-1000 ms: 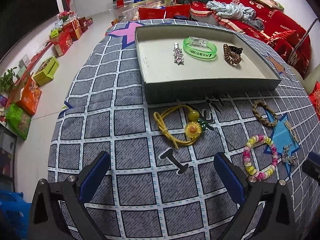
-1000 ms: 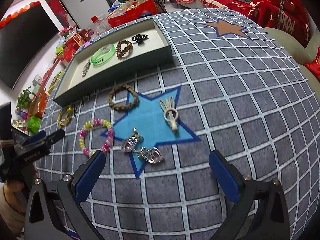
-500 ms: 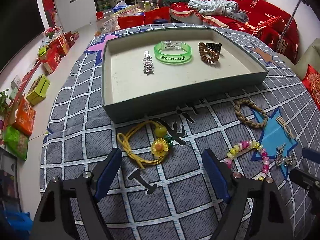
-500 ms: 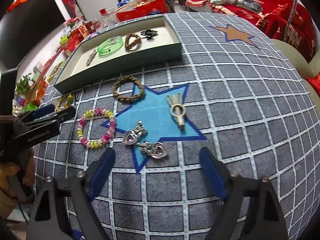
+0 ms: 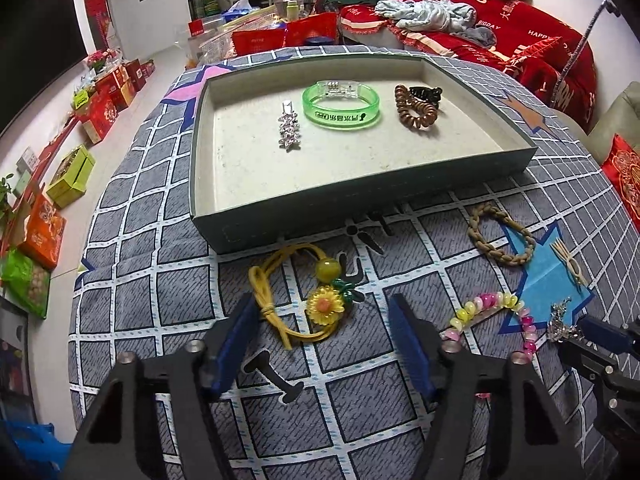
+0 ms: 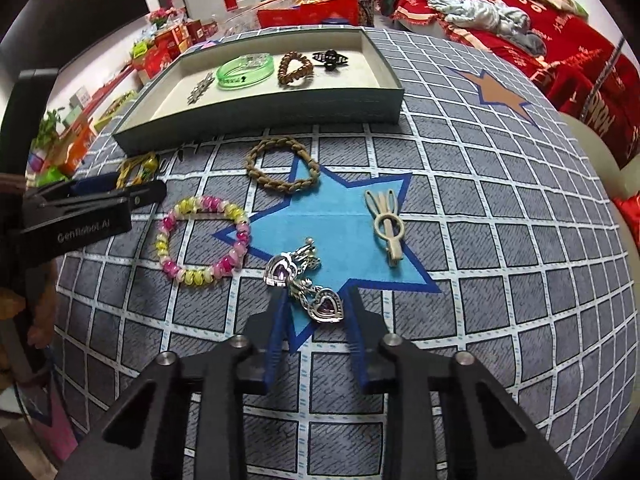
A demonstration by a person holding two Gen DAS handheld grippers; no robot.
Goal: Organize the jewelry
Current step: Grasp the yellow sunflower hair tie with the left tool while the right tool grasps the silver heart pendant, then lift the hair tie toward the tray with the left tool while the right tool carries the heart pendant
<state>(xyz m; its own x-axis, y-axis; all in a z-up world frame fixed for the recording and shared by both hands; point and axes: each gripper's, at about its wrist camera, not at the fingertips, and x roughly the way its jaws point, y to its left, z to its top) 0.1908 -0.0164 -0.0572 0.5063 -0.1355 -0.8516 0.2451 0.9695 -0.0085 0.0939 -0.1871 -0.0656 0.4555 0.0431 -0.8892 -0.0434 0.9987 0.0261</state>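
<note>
A green-sided tray (image 5: 360, 196) holds a rhinestone clip (image 5: 287, 128), a green bangle (image 5: 341, 107), a brown coil tie (image 5: 416, 110) and a black claw clip (image 5: 425, 93). On the cloth lie a yellow sunflower hair tie (image 5: 304, 300), a pink-yellow bead bracelet (image 6: 202, 240), a braided brown bracelet (image 6: 282, 170), a cream clip (image 6: 387, 226) and silver heart pendants (image 6: 308, 284). My left gripper (image 5: 322, 320) is open, its fingers either side of the sunflower tie. My right gripper (image 6: 318, 312) is open, narrowly, its fingers either side of the near heart pendant.
The table has a grey grid cloth (image 6: 480, 200) with a blue star patch (image 6: 340, 216). Red bedding (image 5: 520, 32) is at the back right. Boxes (image 5: 72, 176) and packets line the floor on the left. The left gripper shows in the right wrist view (image 6: 100, 200).
Both grippers have moved forward and down and their jaws have narrowed. The left now straddles the sunflower hair tie, the right straddles the heart pendants.
</note>
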